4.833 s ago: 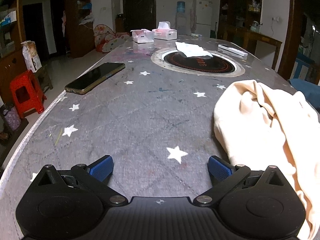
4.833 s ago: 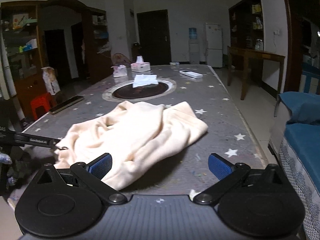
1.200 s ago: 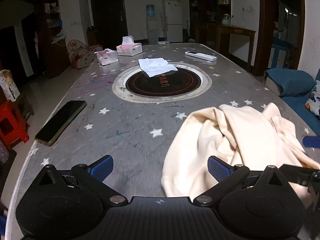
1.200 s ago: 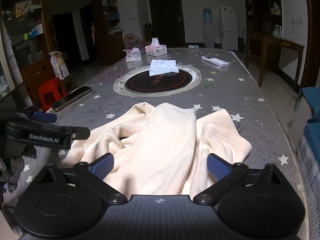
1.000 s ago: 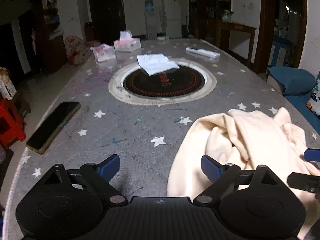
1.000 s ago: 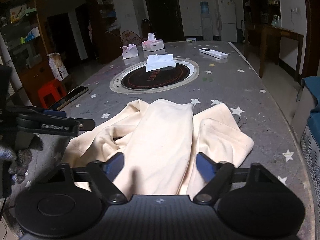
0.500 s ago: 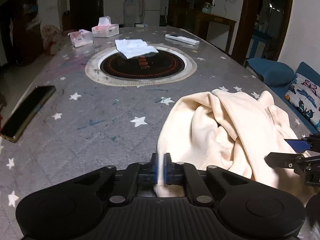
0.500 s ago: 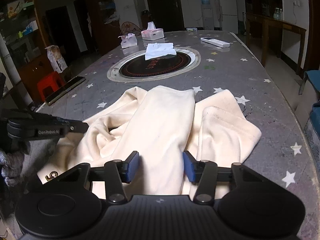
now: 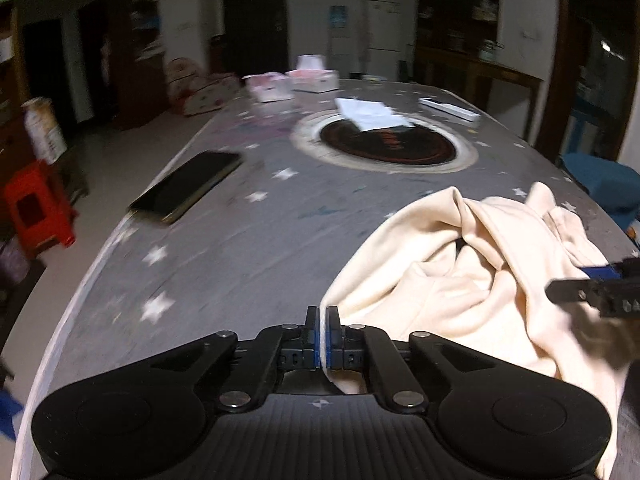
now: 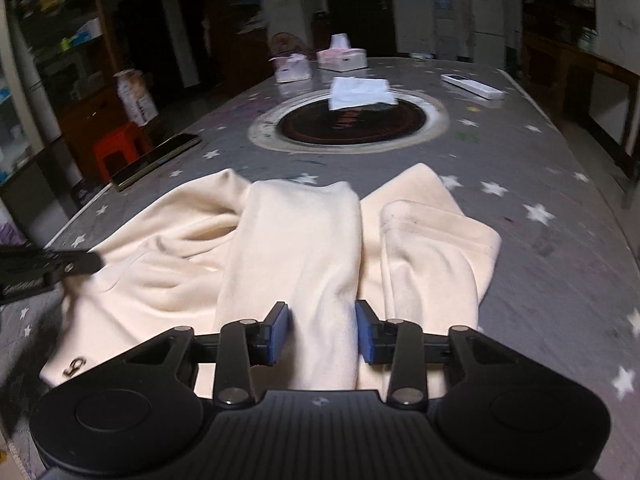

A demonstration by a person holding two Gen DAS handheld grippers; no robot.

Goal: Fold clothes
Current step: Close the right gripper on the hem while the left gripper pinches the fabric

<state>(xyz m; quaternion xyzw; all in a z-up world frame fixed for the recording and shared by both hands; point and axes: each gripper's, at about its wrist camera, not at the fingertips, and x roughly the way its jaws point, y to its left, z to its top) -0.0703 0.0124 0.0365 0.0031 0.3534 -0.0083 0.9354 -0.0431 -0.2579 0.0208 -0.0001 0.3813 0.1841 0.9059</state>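
Observation:
A cream garment (image 9: pixel 460 276) lies crumpled on the near right part of the grey star-patterned table (image 9: pixel 248 240). My left gripper (image 9: pixel 322 334) is shut on the garment's near left edge. In the right wrist view the garment (image 10: pixel 304 240) spreads across the near table, a folded band running toward me. My right gripper (image 10: pixel 322 330) has its blue pads on both sides of that band, pressing a thick fold between them. The left gripper shows at the left edge of the right wrist view (image 10: pixel 48 266); the right gripper shows at the right edge of the left wrist view (image 9: pixel 596 292).
A black phone (image 9: pixel 186 186) lies near the table's left edge. A round dark hotplate (image 9: pixel 386 144) with a white cloth (image 9: pixel 370 114) sits mid-table. Tissue boxes (image 9: pixel 312 78) and a white remote (image 9: pixel 450 109) lie at the far end. A red stool (image 9: pixel 36 204) stands left of the table.
Both grippers closed from wide open: the left shut on the garment's edge, the right narrowed onto the folded band. The left view swung left and pulled the edge taut.

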